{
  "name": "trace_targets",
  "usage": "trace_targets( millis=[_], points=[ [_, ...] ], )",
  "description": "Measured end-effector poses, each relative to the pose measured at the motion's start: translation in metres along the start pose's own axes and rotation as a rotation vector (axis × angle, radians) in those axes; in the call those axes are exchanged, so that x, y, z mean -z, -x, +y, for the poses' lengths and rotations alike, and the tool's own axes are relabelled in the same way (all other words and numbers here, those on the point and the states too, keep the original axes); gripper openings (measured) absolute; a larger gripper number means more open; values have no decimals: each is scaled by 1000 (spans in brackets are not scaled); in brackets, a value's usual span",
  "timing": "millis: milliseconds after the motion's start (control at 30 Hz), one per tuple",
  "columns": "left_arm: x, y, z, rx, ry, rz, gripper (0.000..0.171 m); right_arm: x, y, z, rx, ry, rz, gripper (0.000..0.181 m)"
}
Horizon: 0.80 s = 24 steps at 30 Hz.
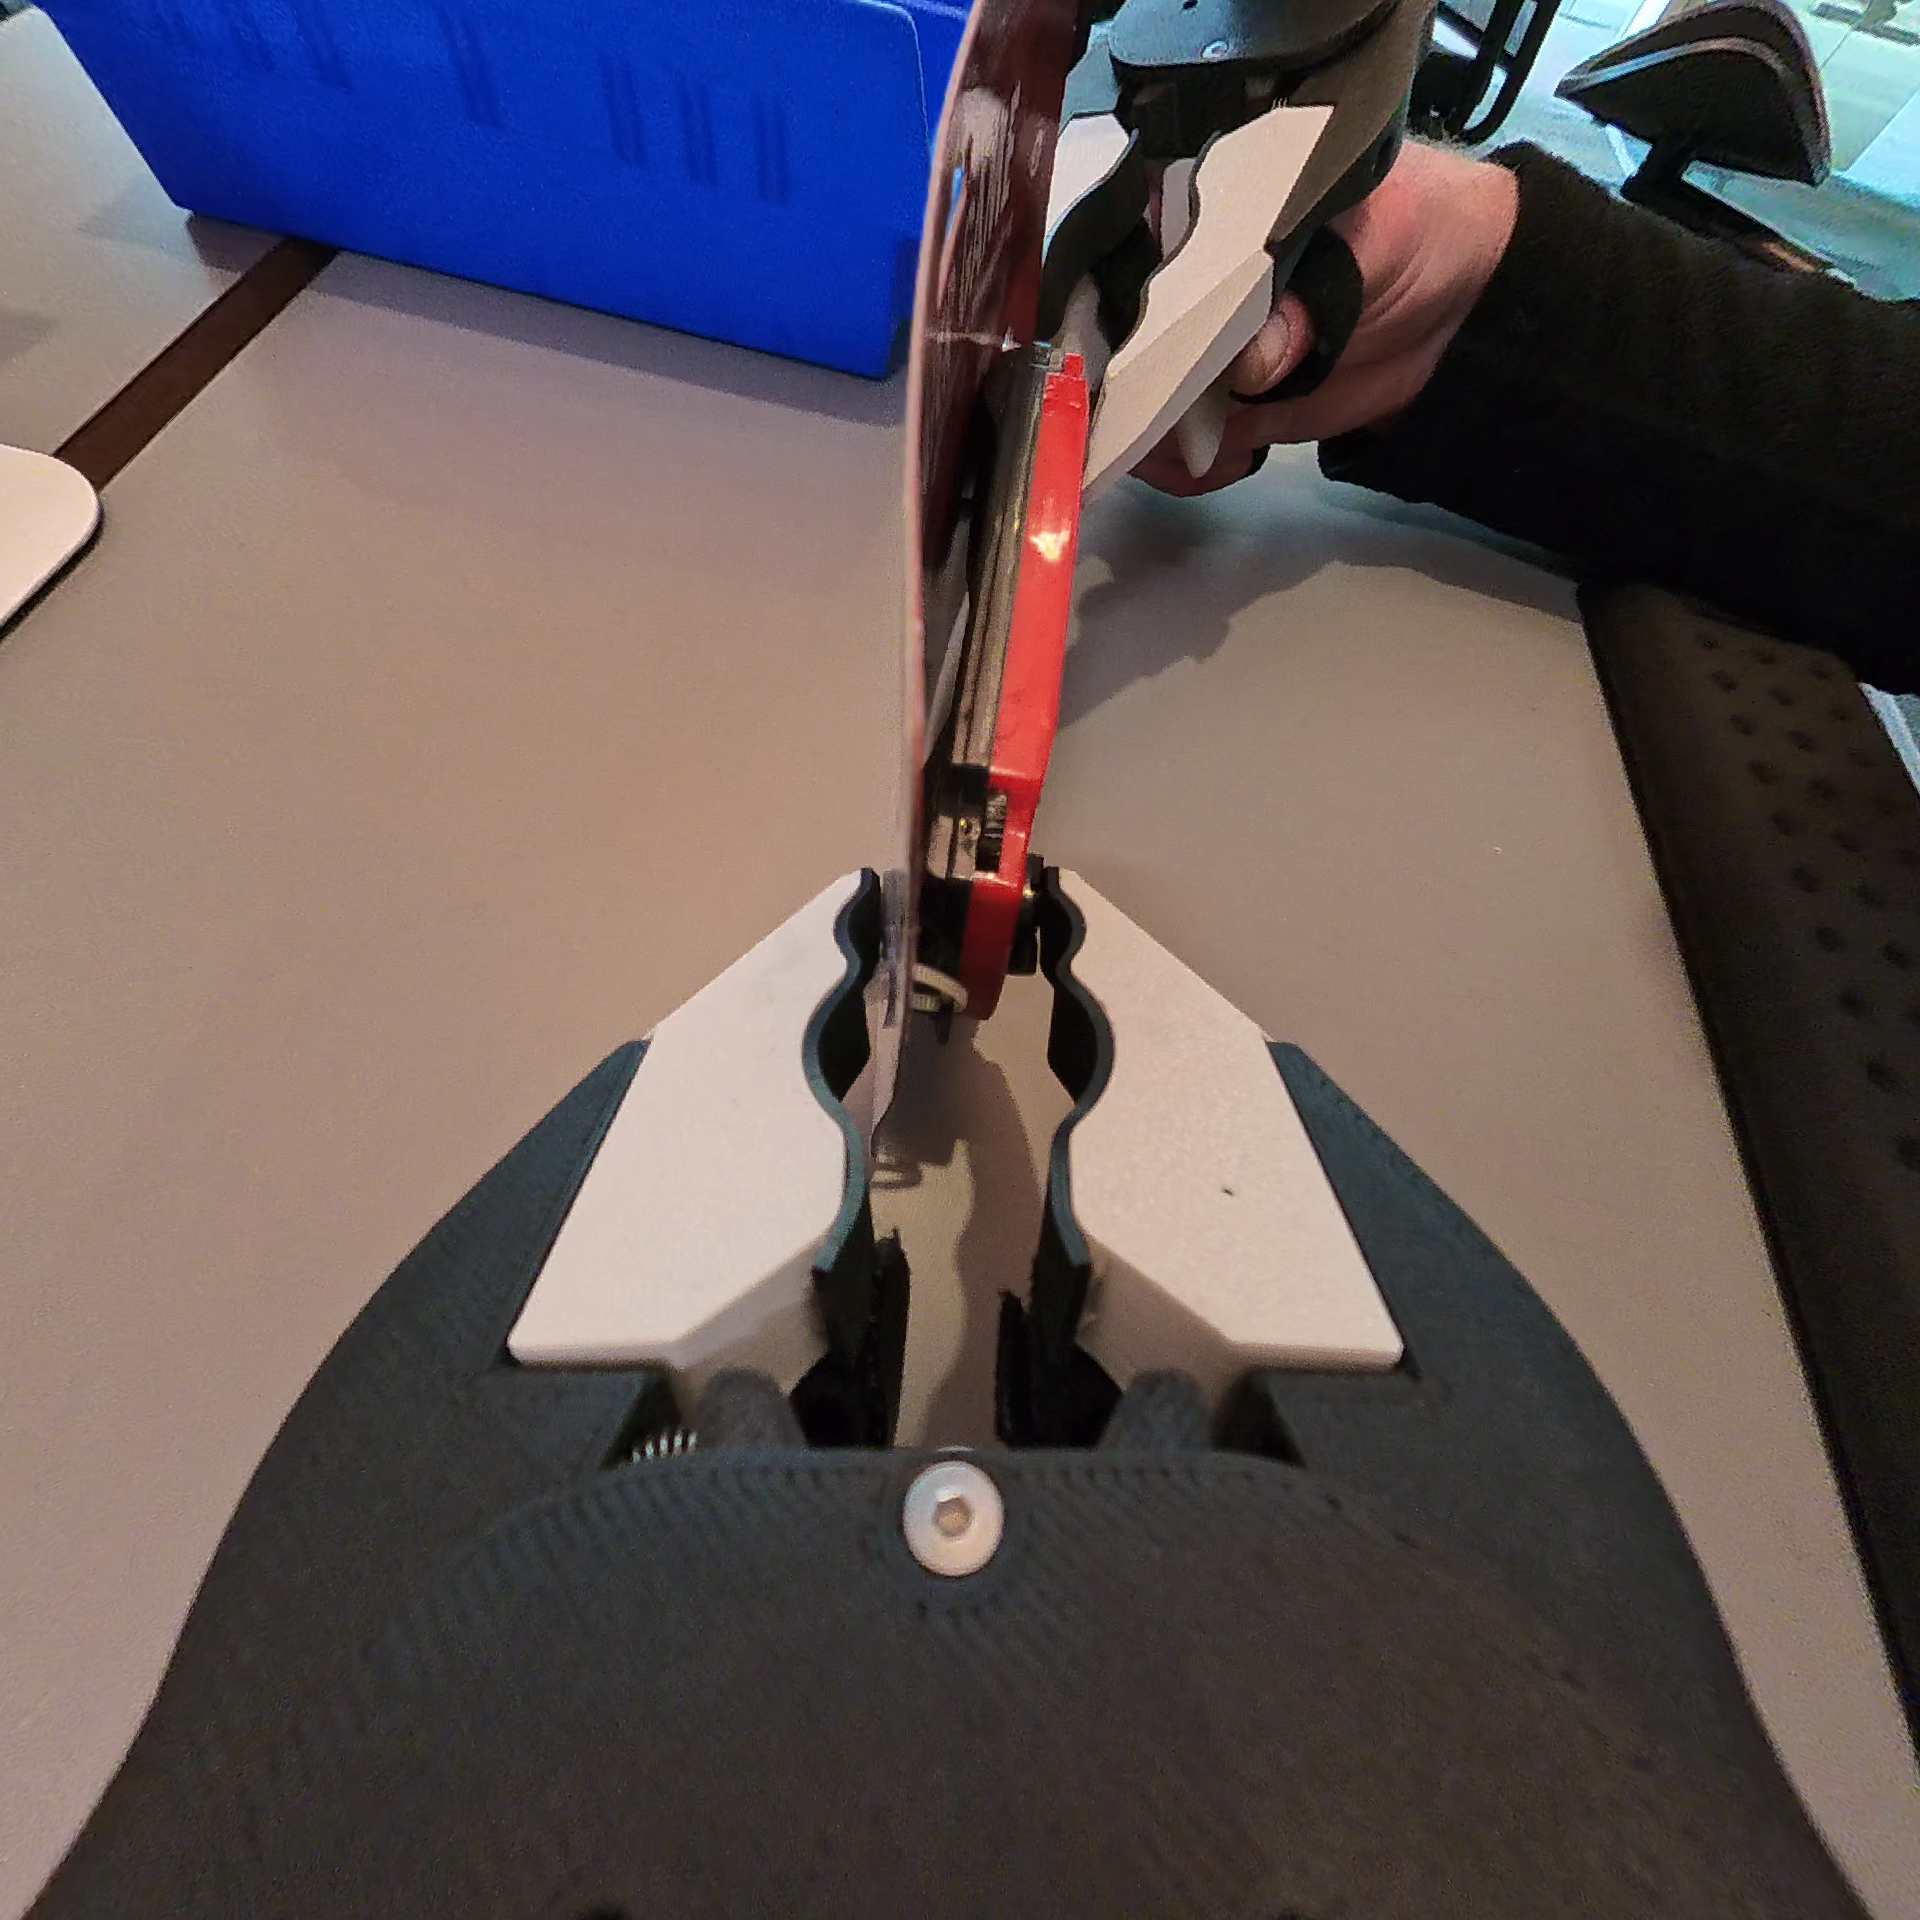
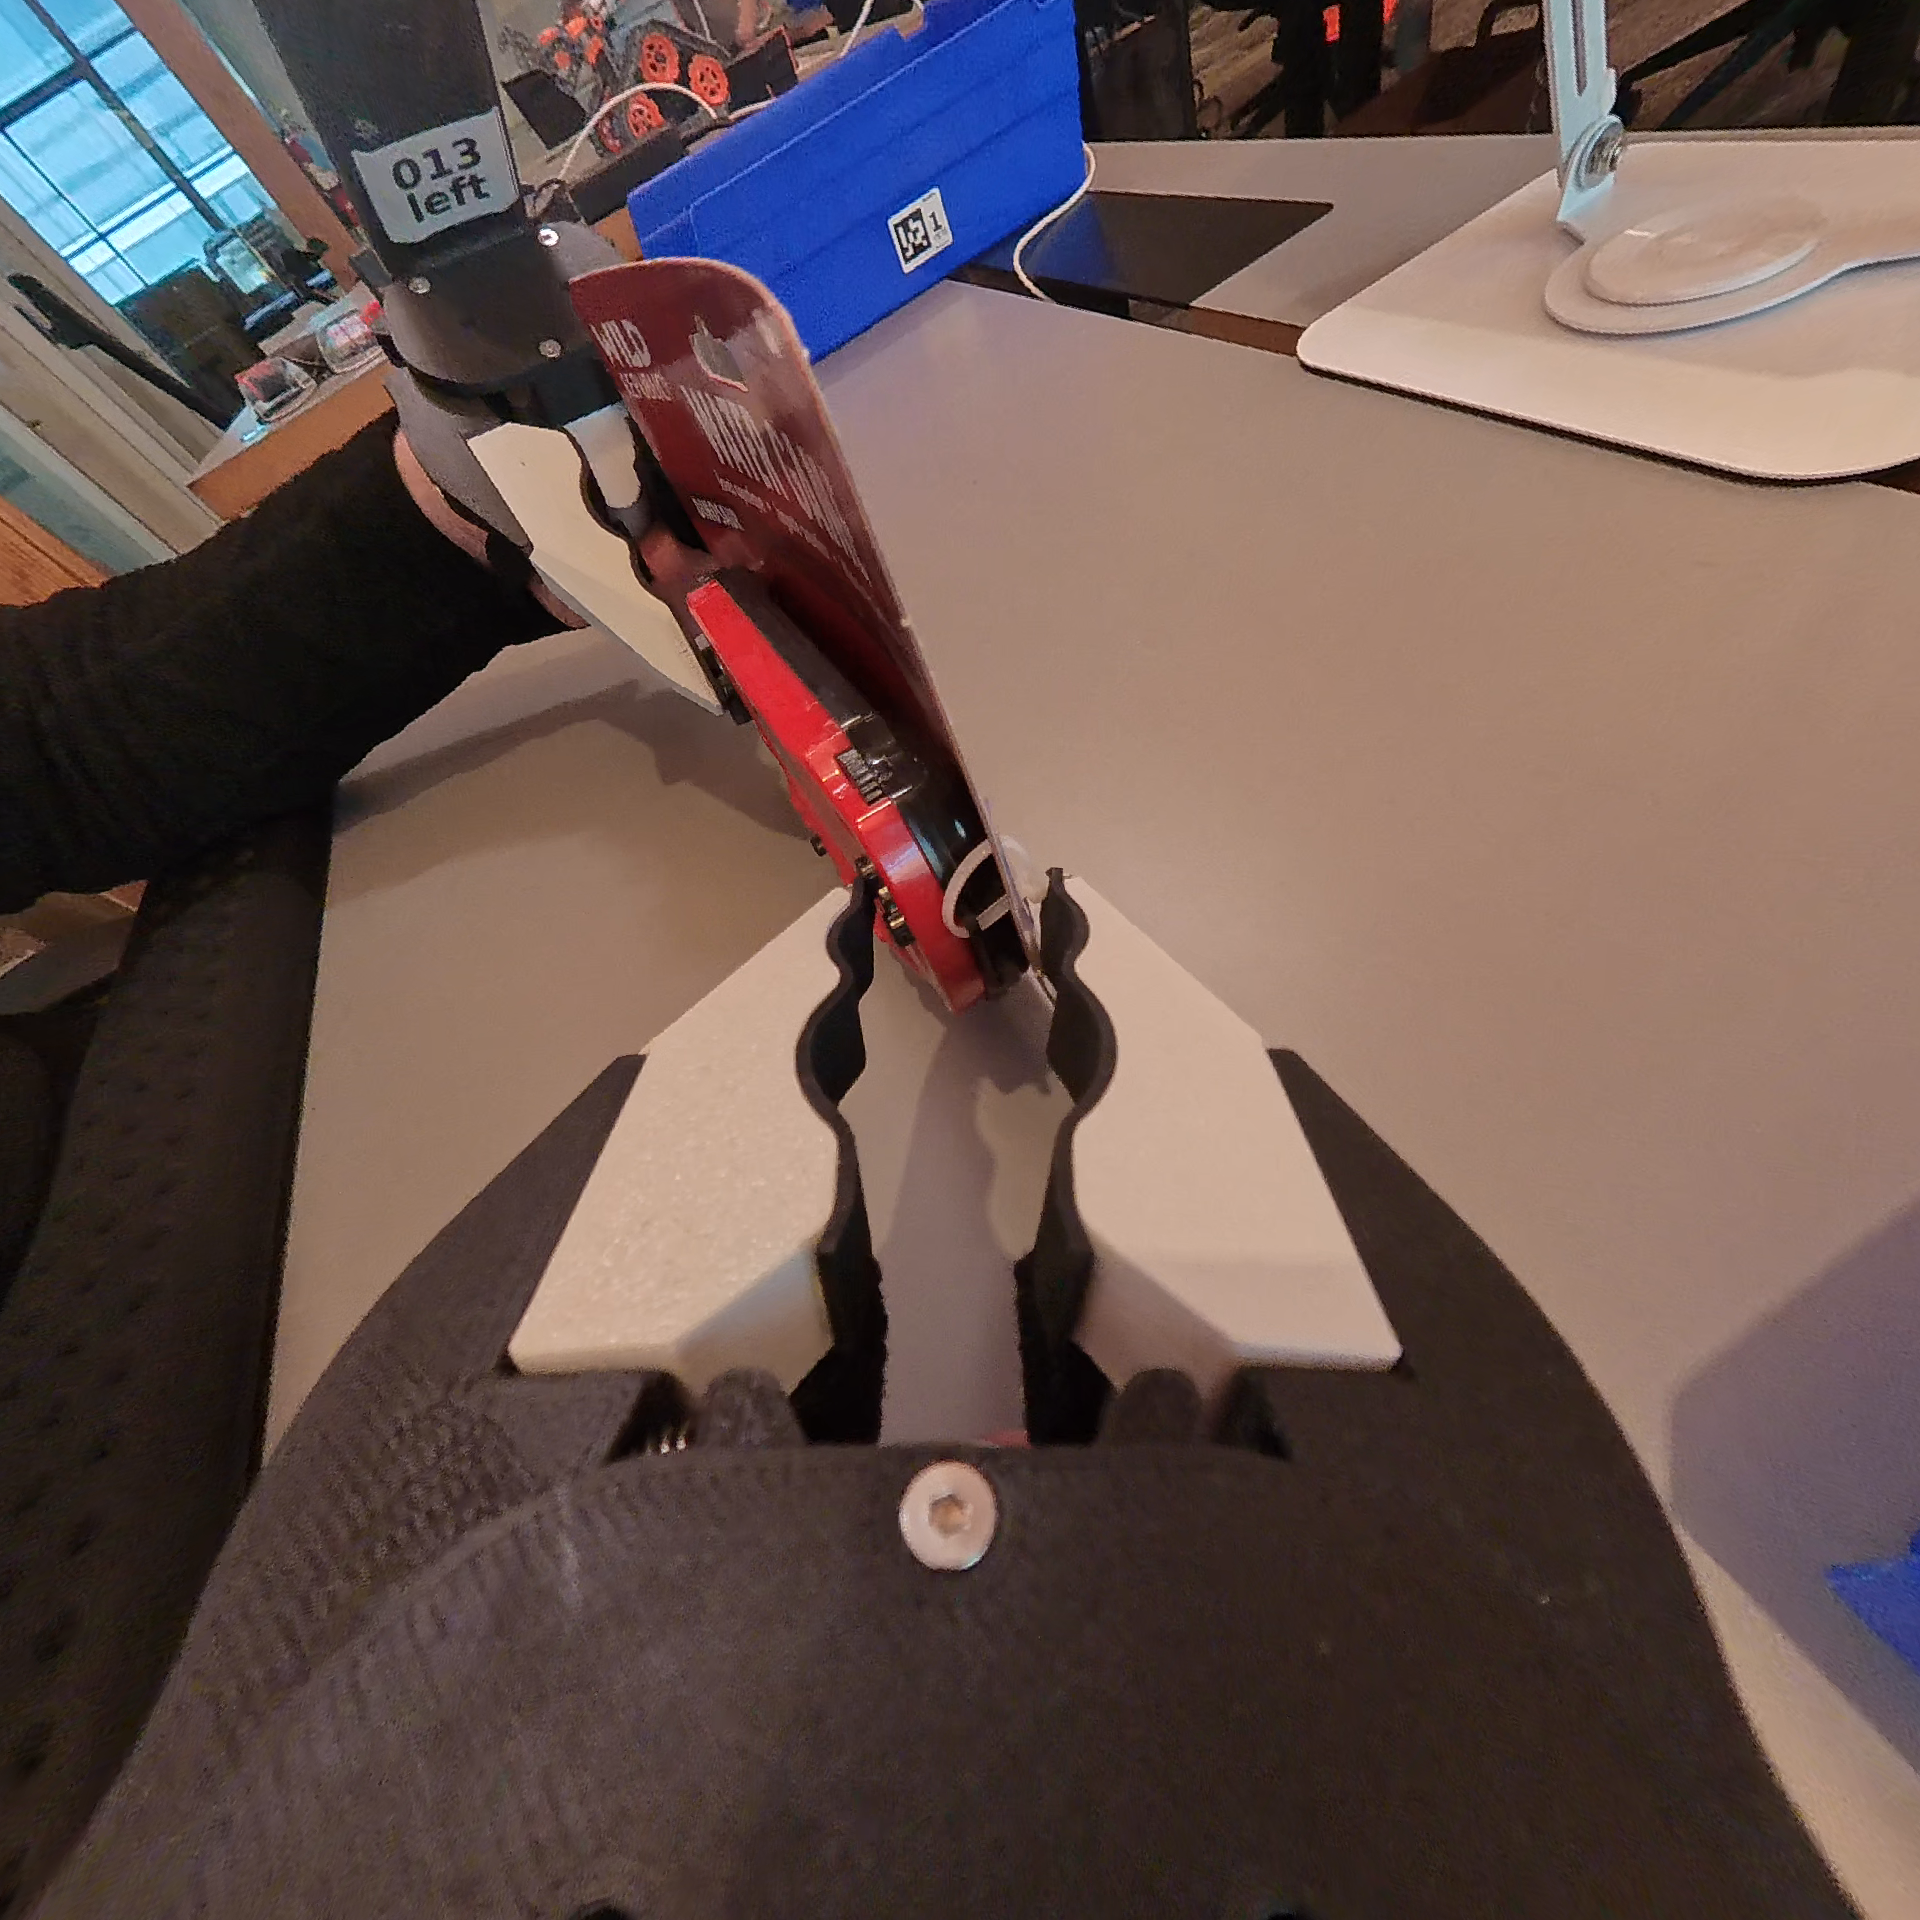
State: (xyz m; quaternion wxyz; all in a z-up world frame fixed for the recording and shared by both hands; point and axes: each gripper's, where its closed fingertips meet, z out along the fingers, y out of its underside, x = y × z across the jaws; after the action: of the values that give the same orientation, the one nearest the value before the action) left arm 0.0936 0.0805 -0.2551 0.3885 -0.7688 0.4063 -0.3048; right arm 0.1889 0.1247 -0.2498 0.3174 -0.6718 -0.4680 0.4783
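Note:
A flat red tool (image 1: 1039, 582) is tied with white zip ties to a dark red printed card (image 1: 977, 208). The pack is held on edge above the grey table (image 1: 468, 675). My left gripper (image 1: 961, 909) is shut on the pack's near end, one fingertip on the card and one on the red tool. The right gripper (image 1: 1195, 312) shows farther off, clamped on the far end, with a hand in a black sleeve behind it. In the right wrist view my right gripper (image 2: 956, 920) is shut on the zip-tied end of the red tool (image 2: 821, 727). The left gripper (image 2: 613, 509) grips the card (image 2: 769, 457) at its other end.
A blue plastic bin (image 1: 520, 156) stands at the back of the table; it also shows in the right wrist view (image 2: 862, 156). A white stand with a flat base (image 2: 1610, 343) sits at the far right. A black perforated chair part (image 1: 1766, 883) lies along the table edge.

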Motion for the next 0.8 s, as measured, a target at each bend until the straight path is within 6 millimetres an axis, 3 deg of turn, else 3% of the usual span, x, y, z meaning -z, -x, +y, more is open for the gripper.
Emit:
trace_targets(
  millis=[800],
  points=[
    [-4,-4,-4,28,-3,28,28,3,-1,-3,-6,-14,-8,38]
  ],
)
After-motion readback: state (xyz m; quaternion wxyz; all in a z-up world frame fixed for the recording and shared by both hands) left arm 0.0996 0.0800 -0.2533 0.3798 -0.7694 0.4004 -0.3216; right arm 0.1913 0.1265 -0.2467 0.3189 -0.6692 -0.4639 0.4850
